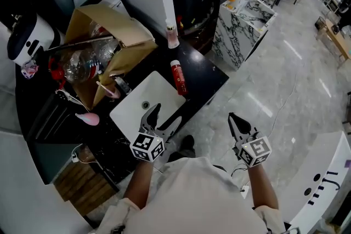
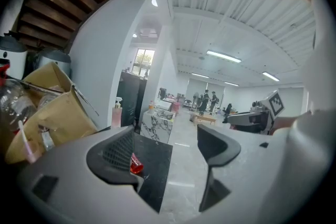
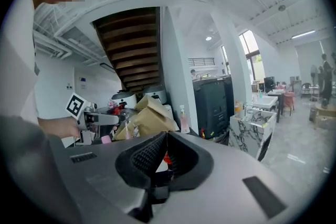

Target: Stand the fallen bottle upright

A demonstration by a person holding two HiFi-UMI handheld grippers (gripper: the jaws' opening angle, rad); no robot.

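Closest in, the left hand-held gripper (image 1: pixel 167 112) hovers over the near edge of the white sink (image 1: pixel 156 87) with its jaws spread wide and nothing between them. The right hand-held gripper (image 1: pixel 232 117) hangs out over the floor, off to the side of the black surface (image 1: pixel 205 71), jaws pinched together on nothing (its own camera shows the tips meeting). A bit further out, the red bottle (image 1: pixel 177 77) is lying flat on the surface, right along the sink's far-right edge, and neither gripper is touching it. It also peeks out just past the left jaw in the left gripper view (image 2: pixel 136 164). Behind the sink there's an open cardboard box (image 1: pixel 118 24) stuffed with clear plastic clutter, and a pink pump bottle (image 1: pixel 172 35) stands upright at the back by the white pillar. Past all that, a marble counter (image 1: pixel 241 30).
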